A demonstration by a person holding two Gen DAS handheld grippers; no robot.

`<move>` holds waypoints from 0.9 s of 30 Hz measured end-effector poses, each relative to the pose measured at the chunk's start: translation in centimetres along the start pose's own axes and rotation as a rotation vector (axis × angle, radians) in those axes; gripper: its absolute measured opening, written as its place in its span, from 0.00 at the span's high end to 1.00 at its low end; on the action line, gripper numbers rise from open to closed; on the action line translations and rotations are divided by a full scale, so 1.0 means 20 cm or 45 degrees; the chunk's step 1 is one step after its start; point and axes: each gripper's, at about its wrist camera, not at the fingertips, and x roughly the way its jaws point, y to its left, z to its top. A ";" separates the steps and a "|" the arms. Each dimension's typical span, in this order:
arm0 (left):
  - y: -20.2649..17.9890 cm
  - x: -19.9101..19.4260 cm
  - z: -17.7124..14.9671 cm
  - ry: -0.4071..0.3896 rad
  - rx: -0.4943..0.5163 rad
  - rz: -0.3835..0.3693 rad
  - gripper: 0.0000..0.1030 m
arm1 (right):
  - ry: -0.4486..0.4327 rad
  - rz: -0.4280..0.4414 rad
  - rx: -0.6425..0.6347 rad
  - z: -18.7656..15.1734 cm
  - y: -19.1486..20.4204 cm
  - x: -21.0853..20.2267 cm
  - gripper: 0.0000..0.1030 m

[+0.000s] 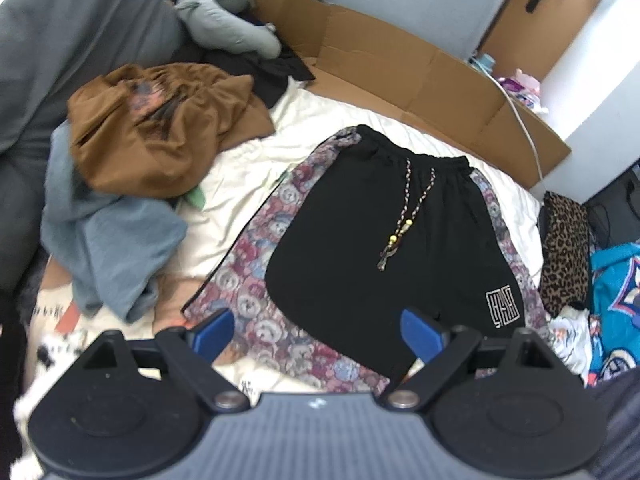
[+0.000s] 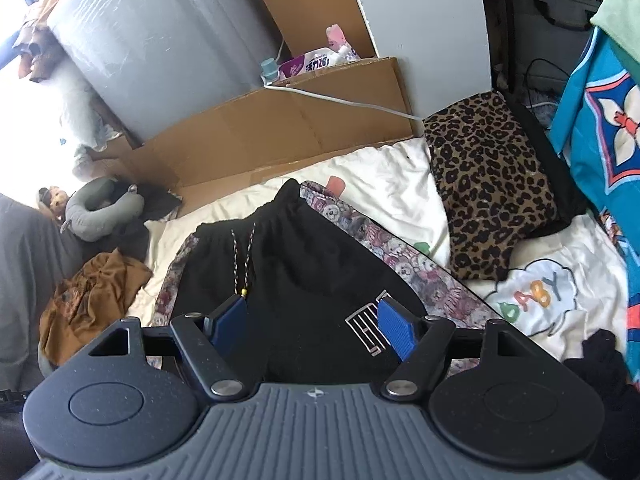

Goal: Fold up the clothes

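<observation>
Black shorts (image 1: 372, 248) with bear-print side panels, a braided drawstring and a white logo lie spread flat on the cream bed sheet (image 1: 248, 176). They also show in the right wrist view (image 2: 304, 280). My left gripper (image 1: 318, 338) is open and empty, hovering over the shorts' leg hems. My right gripper (image 2: 312, 326) is open and empty, just above the shorts near the logo.
A brown garment (image 1: 160, 124) lies on a blue one (image 1: 104, 240) at the left. A folded leopard-print piece (image 2: 488, 184) lies at the right of the bed, with bright blue printed fabric (image 2: 600, 120) beyond. Flattened cardboard (image 1: 400, 76) lines the far side. A grey neck pillow (image 2: 100, 212) sits far left.
</observation>
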 end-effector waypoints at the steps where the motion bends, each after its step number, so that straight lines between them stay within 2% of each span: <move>1: 0.00 0.02 0.02 -0.005 0.010 0.002 0.11 | 0.002 -0.010 -0.002 0.01 0.01 0.03 0.25; 6: -0.03 0.14 0.14 -0.021 0.056 -0.029 0.11 | 0.024 -0.056 -0.002 0.05 0.04 0.19 0.25; 8: -0.04 0.19 0.19 -0.020 0.084 -0.057 0.20 | 0.038 -0.072 0.001 0.07 0.05 0.26 0.25; 14: -0.10 0.39 0.26 -0.014 0.101 -0.051 0.32 | 0.070 -0.093 0.084 0.08 0.03 0.47 0.29; 19: -0.16 0.59 0.31 0.014 0.096 -0.007 0.33 | 0.137 -0.095 0.011 0.09 0.01 0.67 0.29; 24: -0.22 0.79 0.37 0.054 0.132 0.058 0.34 | 0.211 -0.129 0.048 0.11 -0.08 0.90 0.30; 27: -0.25 0.91 0.41 0.069 0.109 0.104 0.34 | 0.250 -0.158 0.027 0.10 -0.14 1.03 0.30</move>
